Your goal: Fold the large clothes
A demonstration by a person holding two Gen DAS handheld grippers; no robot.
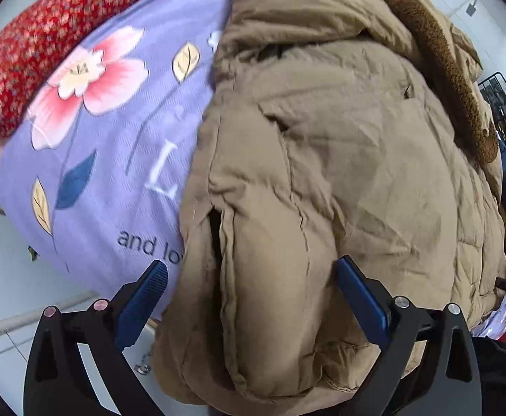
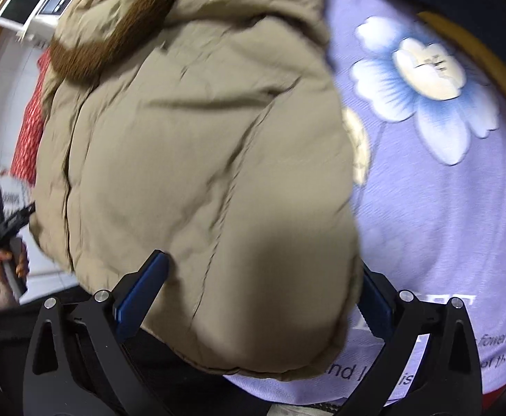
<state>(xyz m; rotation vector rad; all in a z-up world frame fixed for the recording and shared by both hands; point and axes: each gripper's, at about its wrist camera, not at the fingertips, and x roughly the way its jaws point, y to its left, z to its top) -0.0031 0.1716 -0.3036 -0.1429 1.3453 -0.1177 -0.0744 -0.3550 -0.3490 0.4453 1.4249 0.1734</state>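
A tan puffer jacket (image 1: 339, 159) with a brown fleece collar (image 1: 440, 69) lies folded on a lilac flowered bedsheet (image 1: 114, 159). My left gripper (image 1: 253, 277) is open, its blue fingers (image 1: 145, 298) wide apart around the jacket's near bulging edge. In the right wrist view the jacket (image 2: 190, 145) fills the left and middle. My right gripper (image 2: 263, 277) is open too, its fingers (image 2: 142, 294) straddling the jacket's near rounded end, the right one partly hidden behind the fabric.
A red patterned pillow (image 1: 45, 34) lies at the far left of the bed. The sheet (image 2: 443, 190) stretches to the right of the jacket. The other hand and its gripper handle (image 2: 7, 242) show at the left. Pale floor (image 1: 10, 294) lies beside the bed.
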